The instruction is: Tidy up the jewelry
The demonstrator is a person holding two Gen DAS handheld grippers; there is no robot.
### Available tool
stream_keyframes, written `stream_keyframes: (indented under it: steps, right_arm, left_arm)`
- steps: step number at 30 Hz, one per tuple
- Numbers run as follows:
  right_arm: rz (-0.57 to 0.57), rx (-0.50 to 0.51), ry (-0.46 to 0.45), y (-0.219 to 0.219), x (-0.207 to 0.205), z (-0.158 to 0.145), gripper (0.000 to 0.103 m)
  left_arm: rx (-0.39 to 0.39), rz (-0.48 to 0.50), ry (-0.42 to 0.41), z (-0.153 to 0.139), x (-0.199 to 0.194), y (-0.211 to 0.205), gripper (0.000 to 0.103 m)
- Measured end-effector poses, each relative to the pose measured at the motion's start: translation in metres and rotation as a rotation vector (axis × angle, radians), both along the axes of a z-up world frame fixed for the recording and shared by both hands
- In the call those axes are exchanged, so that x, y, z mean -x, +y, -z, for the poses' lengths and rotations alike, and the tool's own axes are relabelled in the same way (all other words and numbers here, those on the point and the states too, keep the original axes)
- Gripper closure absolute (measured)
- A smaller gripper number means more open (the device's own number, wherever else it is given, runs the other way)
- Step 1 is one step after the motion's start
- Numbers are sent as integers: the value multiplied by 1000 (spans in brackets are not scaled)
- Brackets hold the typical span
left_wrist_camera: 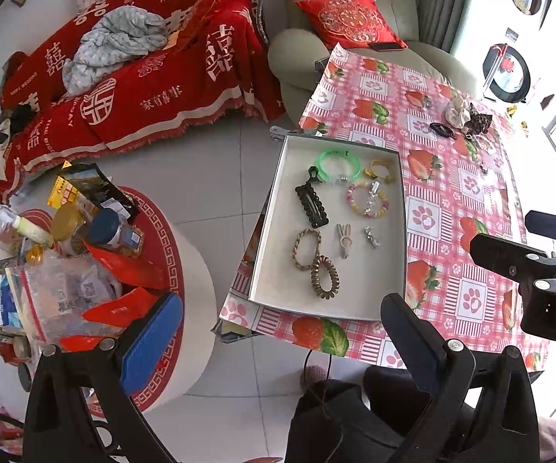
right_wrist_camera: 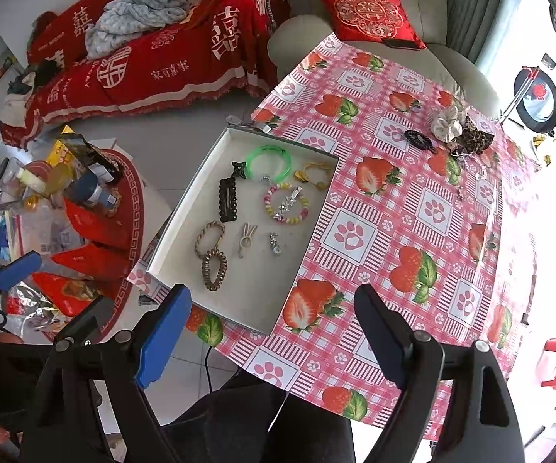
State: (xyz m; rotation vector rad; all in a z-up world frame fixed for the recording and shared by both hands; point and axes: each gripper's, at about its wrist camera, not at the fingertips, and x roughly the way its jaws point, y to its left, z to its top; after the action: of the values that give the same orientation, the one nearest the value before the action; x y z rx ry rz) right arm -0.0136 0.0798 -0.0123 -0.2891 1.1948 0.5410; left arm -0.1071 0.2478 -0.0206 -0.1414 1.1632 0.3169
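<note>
A shallow white tray (left_wrist_camera: 274, 208) (right_wrist_camera: 185, 231) lies on the table's near left corner. It holds a green bangle (left_wrist_camera: 338, 164) (right_wrist_camera: 269, 162), a beaded bracelet (right_wrist_camera: 286, 202), a black hair clip (left_wrist_camera: 312, 206) (right_wrist_camera: 227, 200), coil hair ties (left_wrist_camera: 324, 276) (right_wrist_camera: 213, 269) and small clips. More pieces lie at the table's far side: a cream scrunchie (left_wrist_camera: 457, 110) (right_wrist_camera: 447, 125), a leopard scrunchie (right_wrist_camera: 475, 137) and a black clip (right_wrist_camera: 419, 140). My left gripper (left_wrist_camera: 278, 341) is open and empty, near the tray's front edge. My right gripper (right_wrist_camera: 274, 332) is open and empty, above the table's front.
The table wears a pink strawberry cloth (left_wrist_camera: 451, 200) (right_wrist_camera: 394, 231). A round red-topped stool (left_wrist_camera: 162, 270) (right_wrist_camera: 131, 200) crowded with bottles and packets stands left of it. A red-covered sofa (left_wrist_camera: 143, 77) and a beige armchair (left_wrist_camera: 355, 7) stand behind. My right gripper shows in the left wrist view (left_wrist_camera: 536, 262).
</note>
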Motion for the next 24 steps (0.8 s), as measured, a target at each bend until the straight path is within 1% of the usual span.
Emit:
stream_keyframes:
  steps: [9,24]
  right_arm:
    - [-2,-1,-23,4,0,-7,15]
    - [-3,-1,-19,6,1,-8,15]
  left_arm:
    - [1,-10,0,-3,1,3,0]
    - [-1,-10,-2,-3,2,3,0]
